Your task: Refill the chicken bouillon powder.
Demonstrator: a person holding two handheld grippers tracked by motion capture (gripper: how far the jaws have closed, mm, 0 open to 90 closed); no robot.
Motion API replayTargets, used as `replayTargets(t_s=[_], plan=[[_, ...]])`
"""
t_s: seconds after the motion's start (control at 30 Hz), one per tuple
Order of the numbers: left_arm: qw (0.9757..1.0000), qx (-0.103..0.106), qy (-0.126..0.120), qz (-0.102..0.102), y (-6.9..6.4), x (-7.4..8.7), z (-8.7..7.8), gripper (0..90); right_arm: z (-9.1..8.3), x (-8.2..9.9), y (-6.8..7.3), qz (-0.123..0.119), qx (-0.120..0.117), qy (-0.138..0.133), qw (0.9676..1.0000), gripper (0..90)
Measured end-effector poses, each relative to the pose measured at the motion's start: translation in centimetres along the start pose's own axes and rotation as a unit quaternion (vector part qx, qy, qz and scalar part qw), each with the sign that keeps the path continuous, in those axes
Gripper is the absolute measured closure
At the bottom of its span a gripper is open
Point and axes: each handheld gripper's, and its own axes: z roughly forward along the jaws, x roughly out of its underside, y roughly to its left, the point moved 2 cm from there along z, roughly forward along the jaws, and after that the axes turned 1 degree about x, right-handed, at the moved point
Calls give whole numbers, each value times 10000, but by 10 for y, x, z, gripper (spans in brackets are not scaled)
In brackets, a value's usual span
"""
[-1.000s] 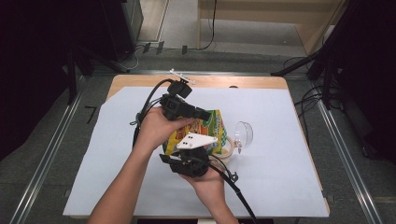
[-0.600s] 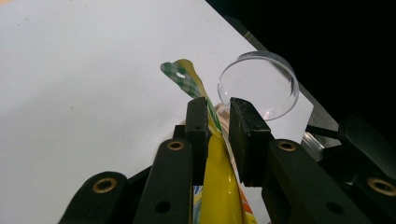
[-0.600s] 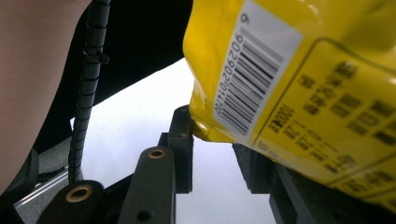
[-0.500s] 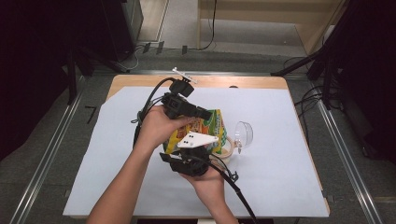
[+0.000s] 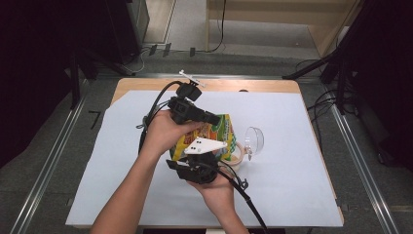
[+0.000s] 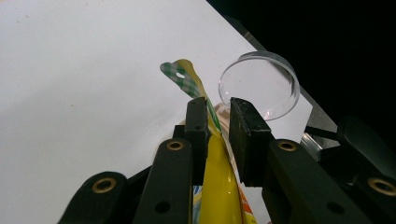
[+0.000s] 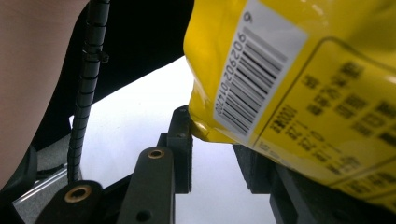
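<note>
Clear dish (image 5: 253, 140) beside yellow bag (image 5: 216, 132)

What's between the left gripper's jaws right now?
The yellow snack bag's top edge runs up between the left gripper's jaws in the left gripper view; its green-checked tip pokes out above, a clear round lid beyond.

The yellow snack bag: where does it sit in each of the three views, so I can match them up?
High view: yellow snack bag at centre, between both hands.
Left gripper view: bottom centre, its edge rising between the jaws of the left gripper.
Right gripper view: upper right, barcode side facing the camera.
Shared landmark: the white table cover.
</note>
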Motion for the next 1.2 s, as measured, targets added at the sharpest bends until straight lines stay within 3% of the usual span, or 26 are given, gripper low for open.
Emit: replayTargets(t_s=[0.77, 1.2], plan=[[9999, -68, 26, 85, -6, -1, -1, 780, 1, -1, 1, 13, -22, -25, 10000, 712], [10000, -25, 35, 18, -4, -2, 1, 779, -2, -1, 0, 12, -20, 23, 10000, 709]])
